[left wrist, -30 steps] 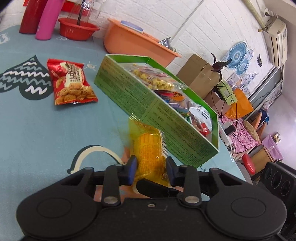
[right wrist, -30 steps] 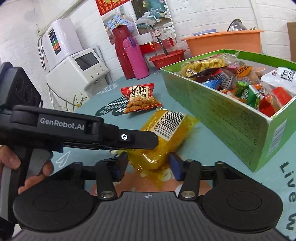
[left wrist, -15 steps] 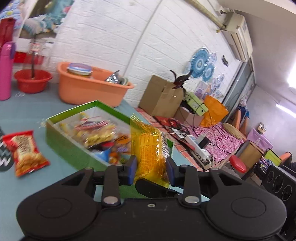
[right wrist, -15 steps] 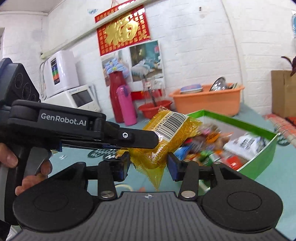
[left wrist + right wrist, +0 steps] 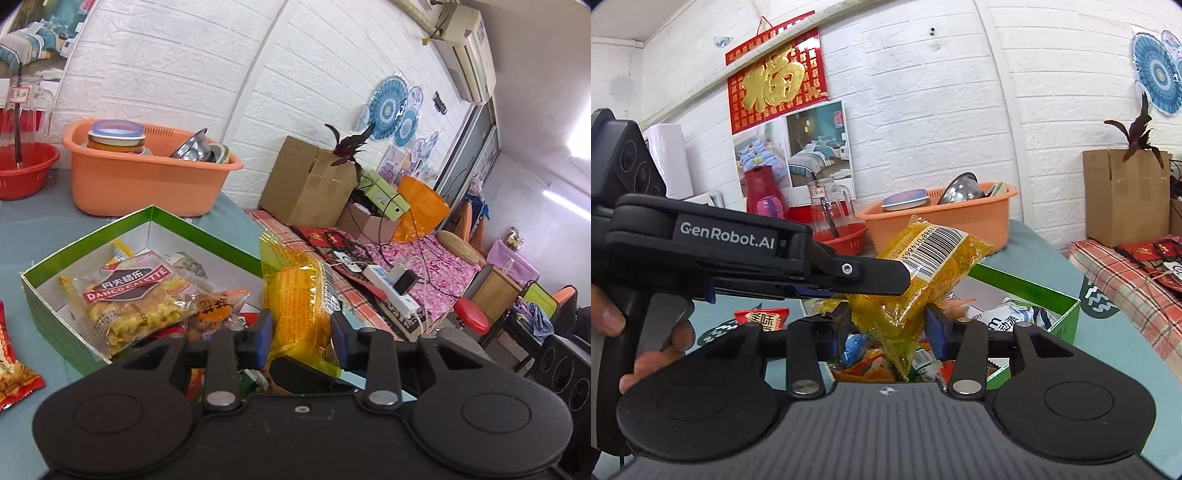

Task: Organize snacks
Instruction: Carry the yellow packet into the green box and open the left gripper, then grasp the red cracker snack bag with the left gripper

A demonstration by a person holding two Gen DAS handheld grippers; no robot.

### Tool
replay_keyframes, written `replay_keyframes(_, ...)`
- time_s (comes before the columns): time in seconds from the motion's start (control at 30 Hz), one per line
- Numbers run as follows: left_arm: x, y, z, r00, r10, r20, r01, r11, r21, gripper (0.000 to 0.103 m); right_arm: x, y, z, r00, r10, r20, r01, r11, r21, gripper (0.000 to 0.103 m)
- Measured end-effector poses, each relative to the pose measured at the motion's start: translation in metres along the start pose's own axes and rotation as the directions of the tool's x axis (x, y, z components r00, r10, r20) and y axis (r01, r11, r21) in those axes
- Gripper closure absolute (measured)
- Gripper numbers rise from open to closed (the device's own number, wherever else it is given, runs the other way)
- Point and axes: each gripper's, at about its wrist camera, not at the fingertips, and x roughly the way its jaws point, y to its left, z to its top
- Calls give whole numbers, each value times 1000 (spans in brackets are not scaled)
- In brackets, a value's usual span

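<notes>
A yellow snack packet (image 5: 299, 295) with a barcode (image 5: 916, 273) is held in the air over the green snack box (image 5: 177, 225). My left gripper (image 5: 301, 328) is shut on one end of it. My right gripper (image 5: 888, 325) is shut on the packet's other end, and the left gripper's black body (image 5: 738, 251) crosses the right wrist view. The box (image 5: 1027, 284) holds several packets, among them a clear Danco Galette bag (image 5: 136, 299). A red snack packet (image 5: 11, 369) lies on the table left of the box, also visible in the right wrist view (image 5: 764, 319).
An orange basin (image 5: 147, 177) with bowls and a red basket (image 5: 22, 170) with a glass jug stand behind the box. A red flask (image 5: 762, 192) stands by the wall. A cardboard box (image 5: 310, 181) and clutter lie beyond the table's right edge.
Both grippers have lifted the yellow packet off the table and carried it over the green box. The red packet has stayed on the table.
</notes>
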Motion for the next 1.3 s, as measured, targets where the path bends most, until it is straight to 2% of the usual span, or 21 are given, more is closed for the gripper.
replay_keyframes(0.1, 8, 6, -3, 999, 43, -12, -43, 999, 17, 0, 14, 0, -5, 999, -6, -41, 5, 1000, -28, 24)
replay_keyframes(0.13, 8, 8, -5, 998, 57, -7, -57, 998, 16, 0, 15, 0, -8, 999, -22, -42, 21, 999, -42, 18)
replay_keyframes(0.17, 7, 10, -6, 998, 69, 5, -69, 998, 7, 0, 14, 1, -10, 999, -43, -31, 42, 998, -51, 0)
replay_keyframes(0.23, 3, 14, -9, 997, 75, 23, -75, 997, -5, 0, 12, 2, -13, 997, -74, -8, 73, 995, -74, 0)
replay_keyframes(0.33, -1, 17, -9, 996, 83, 18, -83, 996, -15, 0, 12, 2, -15, 997, -71, -18, 69, 994, -79, 0)
replay_keyframes(0.4, -3, 18, -9, 996, 83, 18, -83, 996, -21, 0, 17, 2, -15, 998, -47, -42, 43, 996, -78, 16)
replay_keyframes(0.43, -6, 17, -10, 996, 83, 21, -82, 996, -23, 0, 21, 3, -15, 997, -43, -57, 39, 996, -75, 28)
replay_keyframes(0.47, -8, 17, -11, 996, 85, 24, -84, 996, -24, 0, 24, 4, -15, 997, -43, -65, 38, 997, -73, 29)
replay_keyframes(0.63, -31, 16, -16, 994, 94, 49, -92, 995, -44, 0, 31, 10, -17, 993, -59, -97, 50, 994, -93, 25)
replay_keyframes(0.7, -45, 16, -22, 993, 103, 65, -100, 994, -53, 0, 17, 12, -18, 997, -47, -56, 43, 996, -75, 4)
replay_keyframes(0.73, -52, 15, -25, 992, 108, 68, -104, 993, -56, 0, 10, 14, -18, 998, -47, -38, 45, 996, -71, 0)
replay_keyframes(0.8, -65, 15, -31, 991, 115, 68, -110, 992, -63, 0, -2, 20, -18, 999, -53, -11, 52, 995, -84, 0)
replay_keyframes(0.93, -90, 19, -46, 987, 145, 63, -139, 987, -80, 0, -16, 35, -22, 999, -35, -10, 34, 994, -104, 0)
replay_keyframes(1.1, -124, 35, -65, 969, 239, 63, -230, 965, -124, 0, -23, 58, -31, 999, 35, -33, -39, 991, -125, 0)
replay_keyframes(1.3, -158, 65, -82, 948, 312, 62, -296, 937, -188, 0, -20, 86, -43, 992, 97, -84, -109, 980, -165, 0)
